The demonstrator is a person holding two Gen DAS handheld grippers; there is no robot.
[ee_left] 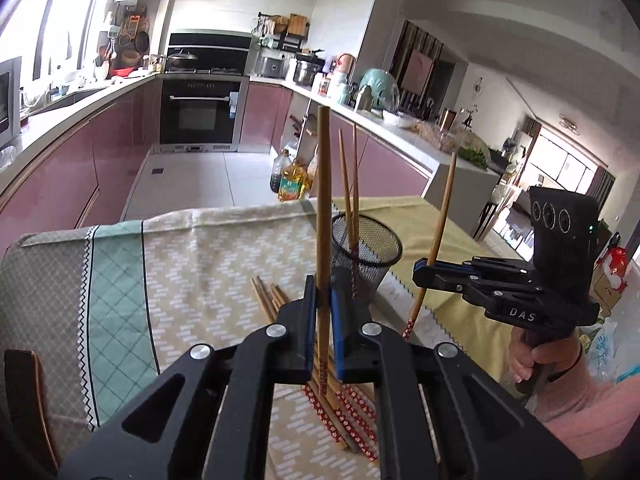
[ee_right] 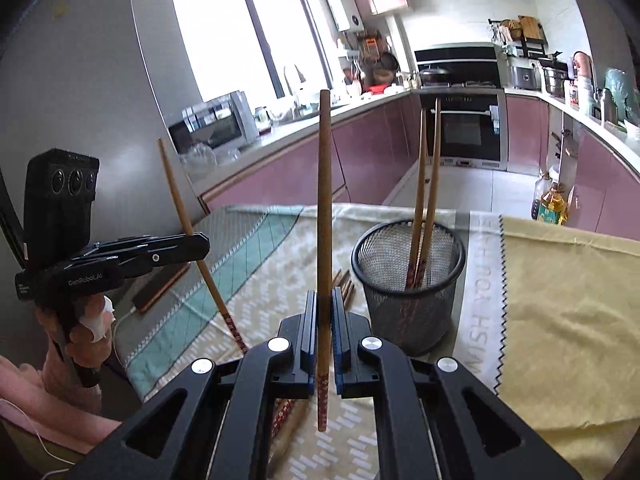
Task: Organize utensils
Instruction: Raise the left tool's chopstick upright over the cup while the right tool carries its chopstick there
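Note:
My left gripper is shut on a wooden chopstick that stands upright, its red-patterned end hanging below the jaws. My right gripper is shut on a second upright chopstick in the same way. Both grippers hover above the table, short of a black mesh cup that holds two chopsticks leaning together. Several loose chopsticks lie on the cloth under my left gripper. The right gripper shows in the left wrist view, to the right of the mesh cup. The left gripper shows in the right wrist view.
A patterned tablecloth covers the table, with a yellow cloth to the right of the cup. A dark flat object lies near the table's left edge. Oil bottles stand on the kitchen floor beyond. A wooden chair back is at lower left.

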